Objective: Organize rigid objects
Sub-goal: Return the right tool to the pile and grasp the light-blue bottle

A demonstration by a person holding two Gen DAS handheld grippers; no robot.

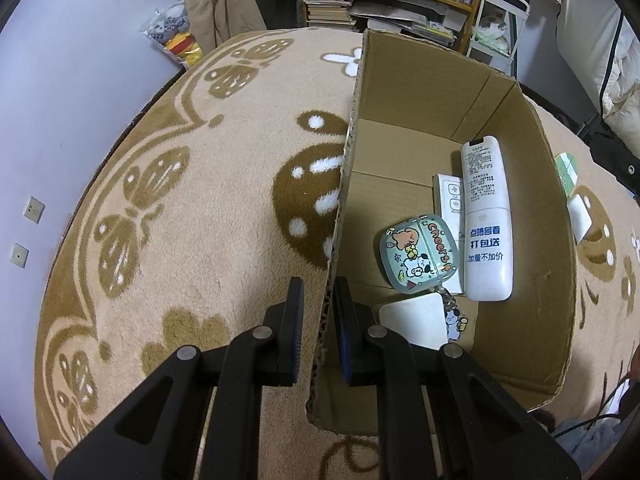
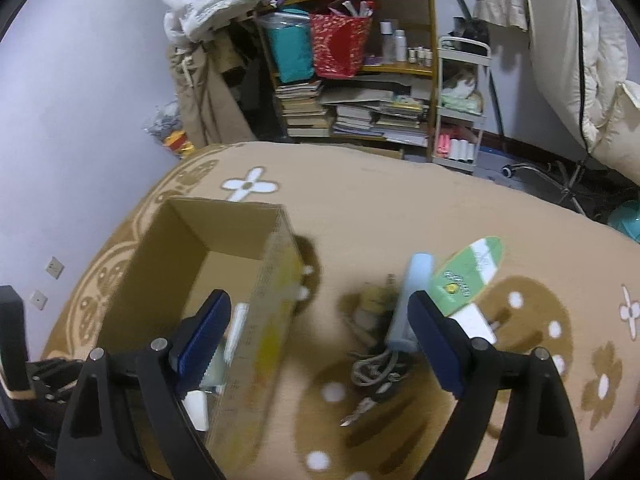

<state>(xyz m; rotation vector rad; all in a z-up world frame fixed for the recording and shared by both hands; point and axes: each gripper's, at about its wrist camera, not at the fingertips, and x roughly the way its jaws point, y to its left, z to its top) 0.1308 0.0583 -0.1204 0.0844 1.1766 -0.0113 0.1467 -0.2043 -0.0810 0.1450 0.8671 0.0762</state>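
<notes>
The right wrist view is motion-blurred, so the keys and blue bar on the blanket are unclear. The left gripper clamps the cardboard box wall; inside at right, the white remote lies lengthwise near-to-far. The right gripper gapes wide, empty

Right wrist view is smeared with motion: the keys at six o'clock and the pale blue bar above them have no sharp edges. The cardboard box wall hides most of what's inside. In the left view, the white slab is half covered by a black finger, and the white block at three o'clock sits partly behind the box rim.
</notes>
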